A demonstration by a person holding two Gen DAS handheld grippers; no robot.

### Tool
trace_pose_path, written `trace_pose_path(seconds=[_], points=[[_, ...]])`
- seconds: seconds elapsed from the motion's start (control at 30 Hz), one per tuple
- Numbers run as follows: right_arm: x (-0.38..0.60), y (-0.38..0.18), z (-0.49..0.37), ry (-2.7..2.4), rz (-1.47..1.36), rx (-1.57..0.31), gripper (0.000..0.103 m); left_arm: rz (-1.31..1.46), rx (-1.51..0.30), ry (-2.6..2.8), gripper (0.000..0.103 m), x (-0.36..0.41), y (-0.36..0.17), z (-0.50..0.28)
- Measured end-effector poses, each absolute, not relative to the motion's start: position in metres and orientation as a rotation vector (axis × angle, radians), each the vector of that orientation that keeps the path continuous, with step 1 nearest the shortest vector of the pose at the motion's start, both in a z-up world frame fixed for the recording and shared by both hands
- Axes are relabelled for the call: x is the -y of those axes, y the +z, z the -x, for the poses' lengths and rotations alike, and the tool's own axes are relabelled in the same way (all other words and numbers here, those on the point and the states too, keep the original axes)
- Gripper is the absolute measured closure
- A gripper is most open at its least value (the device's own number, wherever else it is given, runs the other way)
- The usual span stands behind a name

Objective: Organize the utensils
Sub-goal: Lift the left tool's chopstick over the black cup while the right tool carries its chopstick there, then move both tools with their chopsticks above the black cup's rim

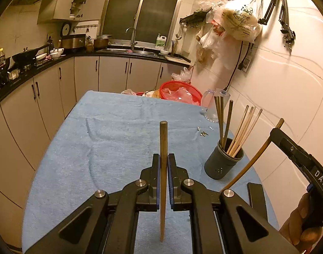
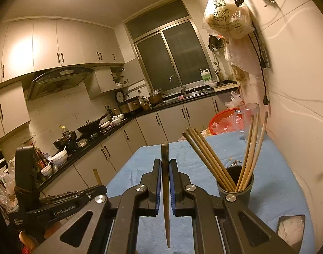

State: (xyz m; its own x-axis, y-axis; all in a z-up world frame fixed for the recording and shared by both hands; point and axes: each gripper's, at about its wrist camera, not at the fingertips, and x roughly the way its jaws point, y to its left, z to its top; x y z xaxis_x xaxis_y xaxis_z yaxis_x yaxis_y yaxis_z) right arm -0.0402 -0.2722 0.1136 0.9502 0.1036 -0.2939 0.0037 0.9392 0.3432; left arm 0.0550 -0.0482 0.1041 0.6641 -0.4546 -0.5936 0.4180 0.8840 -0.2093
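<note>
L claw (image 1: pixel 163 163) pinching chopstick (image 1: pixel 163 139) | R claw (image 2: pixel 165 167) pinching dark chopstick (image 2: pixel 164 154) | holder (image 1: pixel 224 163) nr

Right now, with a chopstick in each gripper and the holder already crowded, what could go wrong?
The holder is packed with splayed chopsticks, so a descending tip could catch on them and tip the cup.

Each gripper, left and right, pinches one chopstick at a single narrow point; it may pivot or slip.

The glass mug stands close behind the holder, near the cloth's edge, and could be knocked.
</note>
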Motion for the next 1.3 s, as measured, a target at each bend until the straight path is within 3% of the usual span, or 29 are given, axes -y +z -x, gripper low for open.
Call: trace_pose_path(seconds=[1.3], points=[[0.280,0.120,0.073,0.057,-0.352,-0.280,0.096,0.013,-0.636,-0.495,0.096,0.055,0.119,-0.024]])
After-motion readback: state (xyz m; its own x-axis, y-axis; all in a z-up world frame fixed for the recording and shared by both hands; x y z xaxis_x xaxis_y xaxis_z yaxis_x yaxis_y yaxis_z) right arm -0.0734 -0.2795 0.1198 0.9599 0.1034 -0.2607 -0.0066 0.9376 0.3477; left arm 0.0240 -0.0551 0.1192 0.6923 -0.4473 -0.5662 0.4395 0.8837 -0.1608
